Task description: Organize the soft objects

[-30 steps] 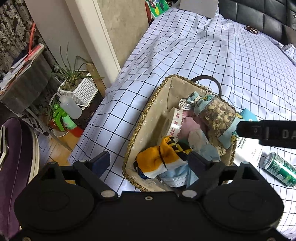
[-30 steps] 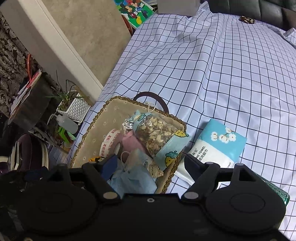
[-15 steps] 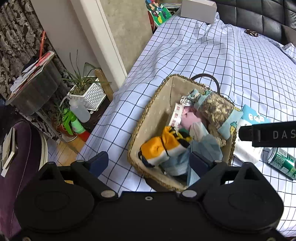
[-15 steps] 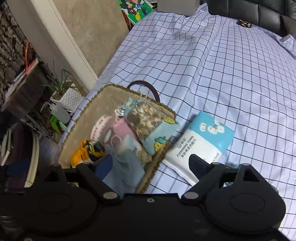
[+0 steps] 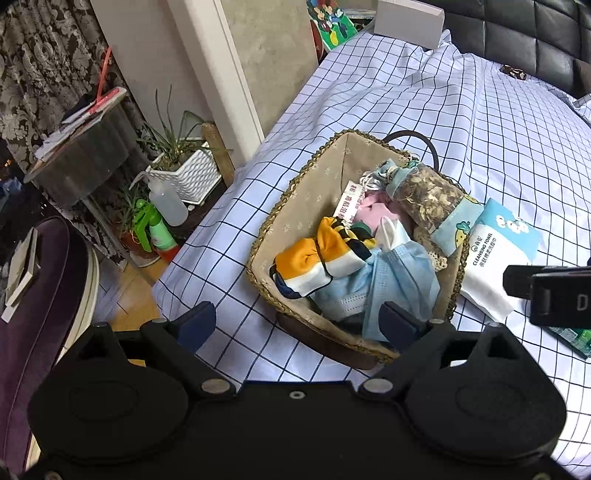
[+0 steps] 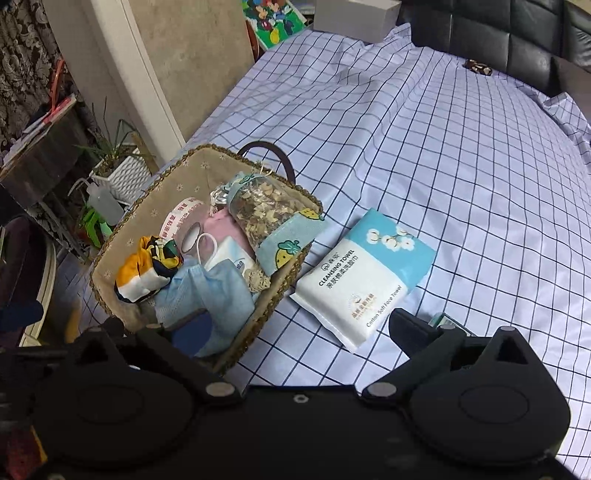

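A woven basket [image 5: 291, 188] [image 6: 147, 188] sits on the checked bed sheet. It holds an orange, white and black cloth [image 5: 314, 258] [image 6: 144, 266], blue face masks [image 5: 391, 284] [image 6: 207, 291], a pink cloth [image 5: 373, 214], a tape roll [image 6: 181, 218] and a sachet bag with a strawberry cloth [image 5: 432, 199] [image 6: 266, 214]. A cleansing towel pack [image 5: 495, 254] [image 6: 362, 273] lies right of the basket. My left gripper [image 5: 299, 317] is open and empty at the basket's near end. My right gripper [image 6: 299, 328] is open and empty over the basket's near right corner.
A green can [image 5: 572, 336] lies at the right, partly hidden by the right gripper. The bed's left edge drops to a floor with potted plants [image 5: 181, 162] and spray bottles [image 5: 155, 229]. A white box [image 5: 410, 18] stands at the bed's far end.
Both grippers have pulled back and up from the basket, so more of it and the towel pack shows. The contents have not moved.
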Motion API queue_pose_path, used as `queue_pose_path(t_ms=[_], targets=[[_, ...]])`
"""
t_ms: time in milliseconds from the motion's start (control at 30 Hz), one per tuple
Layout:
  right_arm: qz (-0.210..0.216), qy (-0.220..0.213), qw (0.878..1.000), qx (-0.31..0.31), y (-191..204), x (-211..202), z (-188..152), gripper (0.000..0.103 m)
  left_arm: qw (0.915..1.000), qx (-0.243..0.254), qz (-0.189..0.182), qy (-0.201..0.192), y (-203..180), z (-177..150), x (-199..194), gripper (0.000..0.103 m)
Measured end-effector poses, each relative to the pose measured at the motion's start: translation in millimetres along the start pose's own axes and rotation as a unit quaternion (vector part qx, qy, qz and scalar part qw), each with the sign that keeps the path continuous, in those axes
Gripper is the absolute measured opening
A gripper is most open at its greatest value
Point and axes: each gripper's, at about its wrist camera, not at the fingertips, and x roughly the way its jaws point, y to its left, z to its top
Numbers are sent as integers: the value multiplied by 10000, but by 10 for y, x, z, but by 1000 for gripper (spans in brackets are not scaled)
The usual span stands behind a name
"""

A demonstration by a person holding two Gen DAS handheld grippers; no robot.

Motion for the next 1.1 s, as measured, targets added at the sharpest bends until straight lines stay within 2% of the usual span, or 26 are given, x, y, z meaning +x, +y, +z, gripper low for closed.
queue_pose_path(t_ms=[67,300,567,767,1100], targets=[[-18,-60,10000,-21,-25,-47,-29,103,10000,19,30,-37,-40,-29,-27,97],[-191,-204,9996,-48,-46,-150,-93,103,10000,2,-6,-50,-109,-77,-69,97],[88,-502,9986,159,-80,-193,-227,103,9999,-107,124,-56,-124,-154,-82,97],[26,-188,9998,76,-71,-84,-249,103,9996,-175,220,-86,-132,-222,1,97],[-311,221,9993,-25,-71,138,-317,103,9993,-315,200,-7,-136,-293,96,97]])
